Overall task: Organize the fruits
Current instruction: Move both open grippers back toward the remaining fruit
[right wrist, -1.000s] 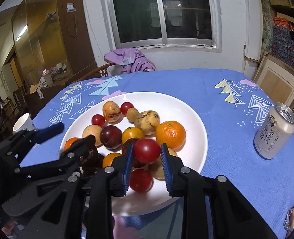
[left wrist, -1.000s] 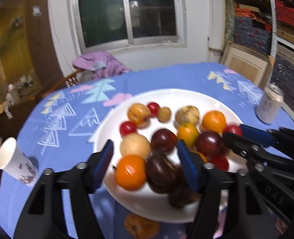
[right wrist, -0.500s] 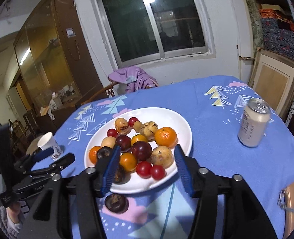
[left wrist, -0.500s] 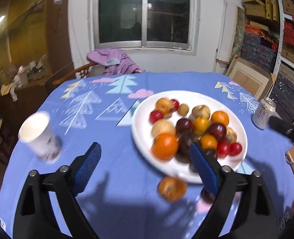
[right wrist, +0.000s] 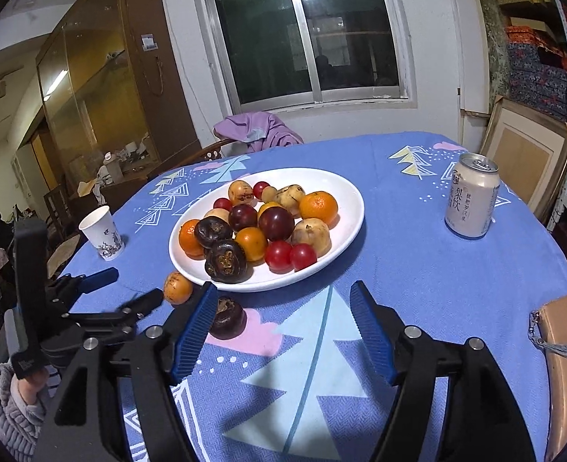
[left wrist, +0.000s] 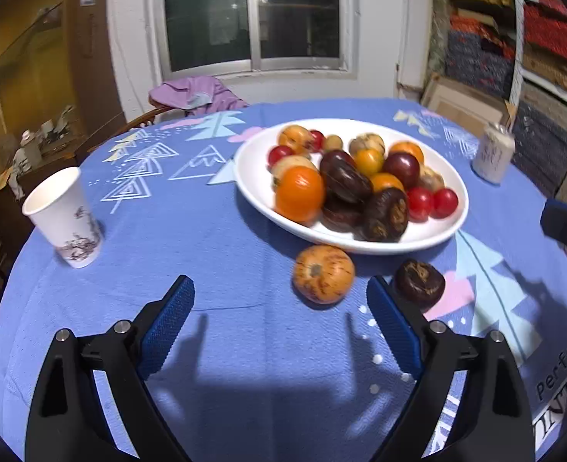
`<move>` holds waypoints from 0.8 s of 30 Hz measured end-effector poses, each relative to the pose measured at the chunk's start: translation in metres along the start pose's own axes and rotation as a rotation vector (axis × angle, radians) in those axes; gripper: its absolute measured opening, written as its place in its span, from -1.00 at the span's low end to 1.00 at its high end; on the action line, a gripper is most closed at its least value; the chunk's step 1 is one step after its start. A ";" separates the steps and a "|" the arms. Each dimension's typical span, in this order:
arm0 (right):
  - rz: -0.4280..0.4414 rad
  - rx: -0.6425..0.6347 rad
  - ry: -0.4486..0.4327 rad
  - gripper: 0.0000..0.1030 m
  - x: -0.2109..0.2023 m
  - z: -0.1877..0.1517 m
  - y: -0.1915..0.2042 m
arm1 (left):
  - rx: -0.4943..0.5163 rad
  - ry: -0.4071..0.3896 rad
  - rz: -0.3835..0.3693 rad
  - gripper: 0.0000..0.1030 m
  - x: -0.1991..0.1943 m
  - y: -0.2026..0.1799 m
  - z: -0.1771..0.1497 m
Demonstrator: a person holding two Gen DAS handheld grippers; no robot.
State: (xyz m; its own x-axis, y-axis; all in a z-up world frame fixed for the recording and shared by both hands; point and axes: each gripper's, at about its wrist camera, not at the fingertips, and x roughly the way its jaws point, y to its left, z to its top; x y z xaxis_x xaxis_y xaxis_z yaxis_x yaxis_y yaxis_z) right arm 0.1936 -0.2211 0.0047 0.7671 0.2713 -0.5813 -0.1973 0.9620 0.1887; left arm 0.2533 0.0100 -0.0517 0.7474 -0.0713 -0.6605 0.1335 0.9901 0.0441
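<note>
Fruits lie beyond both grippers' empty fingers.

Plate sat mid-table, fruits piled on it. Two loose fruits lay on the table just before the plate's near rim. Cup stood near the left edge, can toward the right edge.

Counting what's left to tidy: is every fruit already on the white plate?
No: an orange speckled fruit and a dark brown fruit lie on the blue tablecloth beside the white plate.
</note>
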 end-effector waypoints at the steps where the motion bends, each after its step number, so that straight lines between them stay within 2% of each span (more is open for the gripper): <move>1: 0.003 0.001 0.003 0.40 0.000 -0.001 0.000 | 0.007 0.008 -0.001 0.73 0.003 -0.002 0.001; 6: 0.014 -0.003 0.019 0.41 0.002 -0.002 0.002 | 0.008 0.042 -0.019 0.73 0.017 -0.005 0.008; 9: 0.013 -0.004 0.025 0.41 0.003 -0.003 0.003 | 0.004 0.075 -0.050 0.47 0.028 -0.006 0.012; 15: 0.018 -0.004 0.041 0.41 0.007 -0.004 0.003 | 0.015 0.092 -0.087 0.37 0.036 -0.010 0.015; 17: 0.016 -0.009 0.046 0.41 0.008 -0.005 0.004 | 0.018 0.100 -0.101 0.26 0.038 -0.012 0.016; 19: 0.015 -0.012 0.050 0.41 0.010 -0.006 0.005 | 0.018 0.117 -0.120 0.01 0.043 -0.013 0.018; 22: 0.012 -0.017 0.054 0.41 0.012 -0.006 0.005 | 0.006 0.129 -0.142 -0.21 0.047 -0.012 0.018; 24: 0.011 -0.018 0.057 0.42 0.013 -0.007 0.005 | -0.008 0.127 -0.150 -0.21 0.047 -0.009 0.018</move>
State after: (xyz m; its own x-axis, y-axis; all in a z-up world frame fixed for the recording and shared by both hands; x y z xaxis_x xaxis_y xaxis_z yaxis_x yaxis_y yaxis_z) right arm 0.1982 -0.2124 -0.0075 0.7291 0.2824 -0.6234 -0.2169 0.9593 0.1809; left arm 0.2988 -0.0044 -0.0697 0.6312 -0.2031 -0.7485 0.2317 0.9704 -0.0679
